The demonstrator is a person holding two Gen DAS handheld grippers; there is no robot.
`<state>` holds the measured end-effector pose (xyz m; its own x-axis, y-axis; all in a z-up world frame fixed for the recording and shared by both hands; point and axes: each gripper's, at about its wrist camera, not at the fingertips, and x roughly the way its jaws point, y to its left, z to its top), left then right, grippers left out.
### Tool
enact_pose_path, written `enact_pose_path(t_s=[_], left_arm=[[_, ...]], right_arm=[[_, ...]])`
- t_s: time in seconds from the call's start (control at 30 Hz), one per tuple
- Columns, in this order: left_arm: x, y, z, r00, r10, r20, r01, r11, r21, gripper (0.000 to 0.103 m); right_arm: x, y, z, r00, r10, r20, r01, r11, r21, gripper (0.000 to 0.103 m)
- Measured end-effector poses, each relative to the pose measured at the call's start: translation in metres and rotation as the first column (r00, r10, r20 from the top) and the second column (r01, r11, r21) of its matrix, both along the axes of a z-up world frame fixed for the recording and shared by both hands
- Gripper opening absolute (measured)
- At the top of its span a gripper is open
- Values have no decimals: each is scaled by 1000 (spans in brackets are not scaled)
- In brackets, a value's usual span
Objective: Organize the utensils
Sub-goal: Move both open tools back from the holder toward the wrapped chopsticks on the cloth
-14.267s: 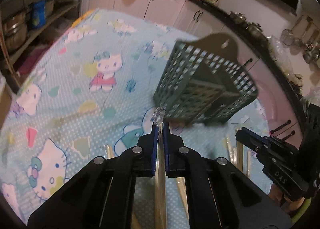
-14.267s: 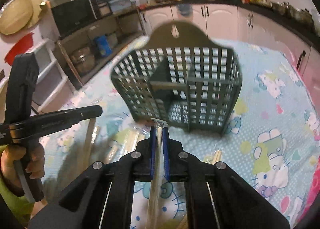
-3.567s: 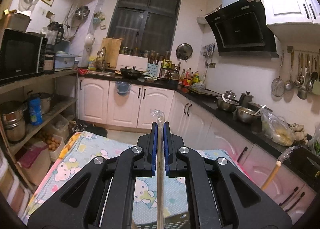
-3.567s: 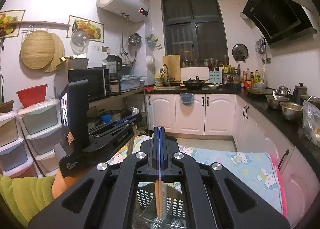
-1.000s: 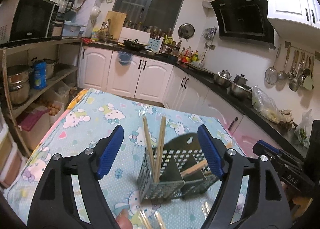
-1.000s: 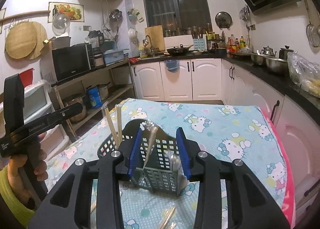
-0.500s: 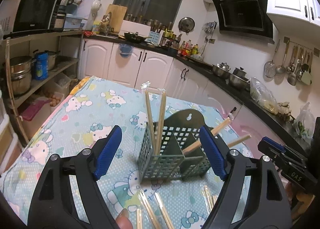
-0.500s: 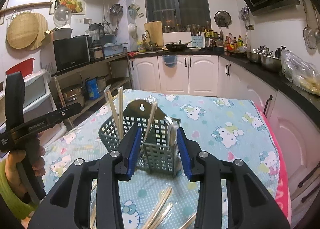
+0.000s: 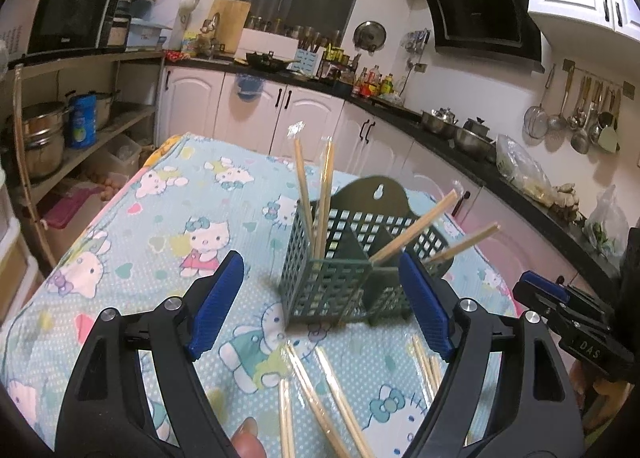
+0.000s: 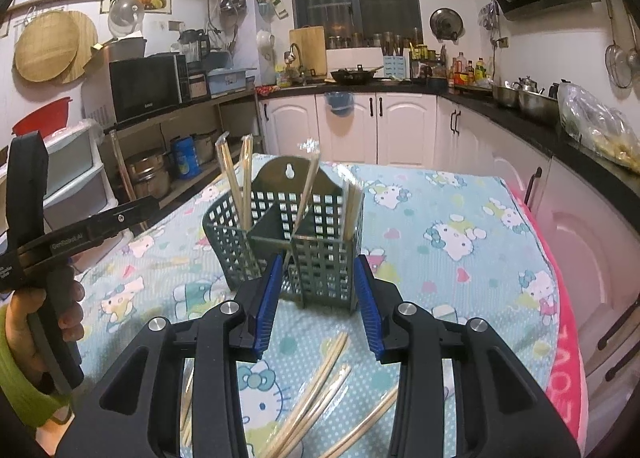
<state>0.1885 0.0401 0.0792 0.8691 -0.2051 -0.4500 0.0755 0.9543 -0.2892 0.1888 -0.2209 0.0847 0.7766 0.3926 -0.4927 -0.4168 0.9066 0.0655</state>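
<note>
While both tools hover, the green caddy (image 9: 348, 278) holds upright wrapped chopsticks (image 9: 320, 194).
Left tool (image 9: 320, 318) wide, right tool (image 10: 318, 298) narrower (both empty); loose chopsticks (image 10: 316, 390) lie on the tabletop (image 10: 440, 258).

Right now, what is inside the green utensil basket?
The basket holds wrapped chopstick pairs: two in one compartment, others leaning in the next compartments. Their lower ends are hidden behind the walls.

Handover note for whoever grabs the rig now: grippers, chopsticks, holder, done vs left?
Left gripper: open, empty.
Right gripper: open, empty.
Holder: upright on the tablecloth, just beyond both grippers.
Done: four wrapped chopstick pairs stand in the holder's compartments.
Left: loose chopsticks lie on the cloth on the near side of the holder; pick them up and drop them in.
</note>
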Motion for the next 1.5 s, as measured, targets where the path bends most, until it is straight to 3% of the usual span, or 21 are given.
enact_pose_path(t_s=[0.53, 0.73, 0.83, 1.03, 1.5], left_arm=[[-13, 4, -36, 994, 9, -112, -5, 999, 41, 71], [-16, 3, -48, 989, 4, -148, 4, 999, 54, 78], [-16, 3, -54, 985, -1, -171, 11, 998, 56, 83], [-14, 2, -68, 969, -18, -245, 37, 996, 75, 88], [-8, 1, -101, 918, -41, -393, 96, 988, 122, 88]], right_arm=[[-6, 2, -35, 997, 11, -81, -14, 1000, -28, 35], [-5, 6, -49, 993, 17, -113, -21, 999, -38, 36], [-3, 8, -54, 991, 19, -133, -24, 999, -40, 44], [2, 12, -64, 986, 24, -168, -34, 998, -56, 45], [36, 21, -93, 959, 0, -282, -37, 991, -128, 46]])
